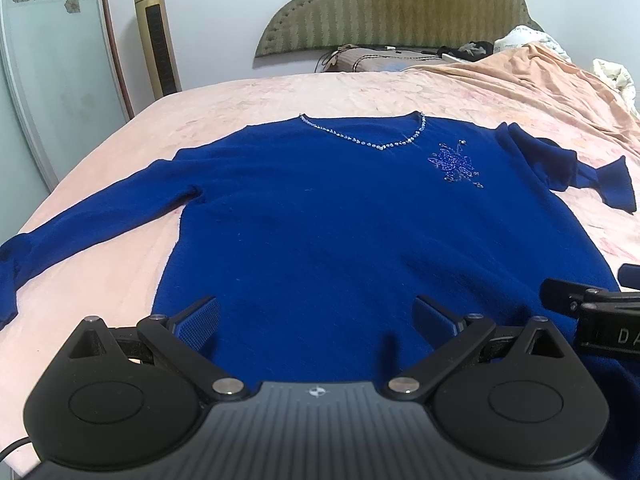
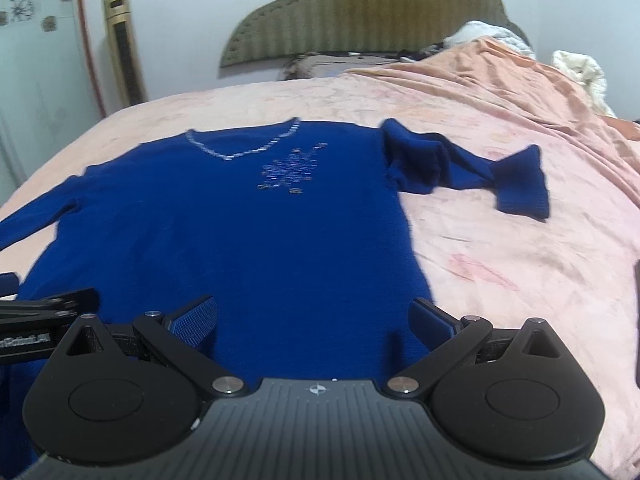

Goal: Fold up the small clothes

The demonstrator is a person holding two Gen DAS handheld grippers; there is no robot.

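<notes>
A royal-blue sweater (image 1: pixel 320 220) with a beaded V neckline (image 1: pixel 376 142) and a beaded motif (image 1: pixel 456 164) lies flat, front up, on the bed; it also shows in the right wrist view (image 2: pixel 224 232). Its left sleeve (image 1: pixel 88 220) stretches out to the left. Its right sleeve (image 2: pixel 472 172) is bunched and bent. My left gripper (image 1: pixel 316 316) is open and empty over the sweater's hem. My right gripper (image 2: pixel 314 316) is open and empty over the hem's right part; it shows at the right edge of the left wrist view (image 1: pixel 592 308).
The bed has a pink sheet (image 2: pixel 500 260) and an orange blanket (image 1: pixel 540 76) at the back right. An olive headboard (image 1: pixel 396 4) and pillow (image 1: pixel 368 60) stand at the far end. A gold tower fan (image 1: pixel 158 36) stands by the wall at left.
</notes>
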